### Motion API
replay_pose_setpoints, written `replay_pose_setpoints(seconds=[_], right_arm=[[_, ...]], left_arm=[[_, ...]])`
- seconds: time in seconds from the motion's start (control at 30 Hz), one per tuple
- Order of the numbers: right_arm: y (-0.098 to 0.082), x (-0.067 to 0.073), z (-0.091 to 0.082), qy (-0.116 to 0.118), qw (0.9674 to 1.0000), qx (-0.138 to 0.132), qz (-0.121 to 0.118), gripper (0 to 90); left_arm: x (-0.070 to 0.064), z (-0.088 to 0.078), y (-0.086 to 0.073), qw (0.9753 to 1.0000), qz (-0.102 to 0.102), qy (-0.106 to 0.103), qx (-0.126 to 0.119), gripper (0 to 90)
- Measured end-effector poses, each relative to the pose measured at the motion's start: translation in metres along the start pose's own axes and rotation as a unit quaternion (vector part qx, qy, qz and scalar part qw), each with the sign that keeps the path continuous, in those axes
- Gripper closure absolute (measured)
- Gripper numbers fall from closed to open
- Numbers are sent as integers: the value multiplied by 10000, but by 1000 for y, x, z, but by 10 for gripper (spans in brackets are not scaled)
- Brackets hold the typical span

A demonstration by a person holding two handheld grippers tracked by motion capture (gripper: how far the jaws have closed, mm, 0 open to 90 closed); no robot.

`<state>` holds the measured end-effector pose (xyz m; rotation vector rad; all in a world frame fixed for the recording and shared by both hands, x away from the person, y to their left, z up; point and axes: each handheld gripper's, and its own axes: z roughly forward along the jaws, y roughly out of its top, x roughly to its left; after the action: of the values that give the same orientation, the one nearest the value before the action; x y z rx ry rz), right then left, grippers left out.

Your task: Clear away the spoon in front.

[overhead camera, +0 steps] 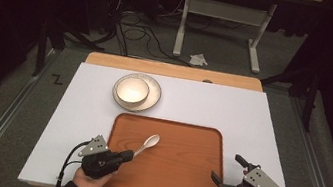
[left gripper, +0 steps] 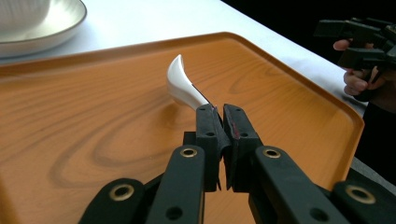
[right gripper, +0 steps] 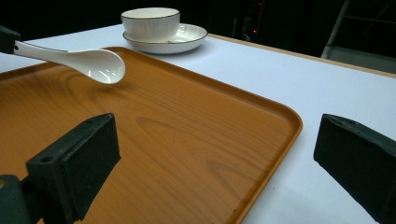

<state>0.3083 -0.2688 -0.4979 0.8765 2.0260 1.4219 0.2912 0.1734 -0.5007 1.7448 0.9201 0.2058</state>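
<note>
Black jaws of the left gripper [left gripper: 218, 112] clamp a white spoon's [left gripper: 183, 84] handle, its bowl apparently lifted clear of the wooden tray [overhead camera: 176, 176]. At the tray's right corner, the right gripper [overhead camera: 227, 170] waits, jaws wide apart. Beyond stands a bowl [right gripper: 150, 22] on a plate [right gripper: 187, 39]. No lettering is legible.

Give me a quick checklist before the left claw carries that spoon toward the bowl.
1. Left claw shut on the spoon handle: ok.
2. Spoon lifted off the tray, its bowl end in the air: ok.
3. Bowl upright on its plate, beyond the tray: ok.
4. Right claw open, at the tray's right edge, away from the spoon: ok.
5. Bowl empty inside: cannot tell.
6. Grip firm enough not to slip: cannot tell.
</note>
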Motion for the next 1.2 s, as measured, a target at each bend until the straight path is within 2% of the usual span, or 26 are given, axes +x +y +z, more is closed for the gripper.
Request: replay_pose_setpoints(seconds=[0.3,0.7,0.9,0.93,1.2], right_arm=[[-1,0,0,5,10000,-1,18,10],[0,-1,0,1,10000,2,14,10],[0,-1,0,-1,10000,5,20,10],[0,-1,0,-5,10000,1,22,10],[0,0,0,6,10000,4,3,10]], left_arm=[[-3,6,-3,9998,14,-129,117,856],[1,8,-5,9994,-127,-258,202,854],[4,8,-6,9990,-222,-214,321,849],[7,8,-7,9987,-292,-205,372,849],[9,6,-7,9984,-365,-136,422,844]])
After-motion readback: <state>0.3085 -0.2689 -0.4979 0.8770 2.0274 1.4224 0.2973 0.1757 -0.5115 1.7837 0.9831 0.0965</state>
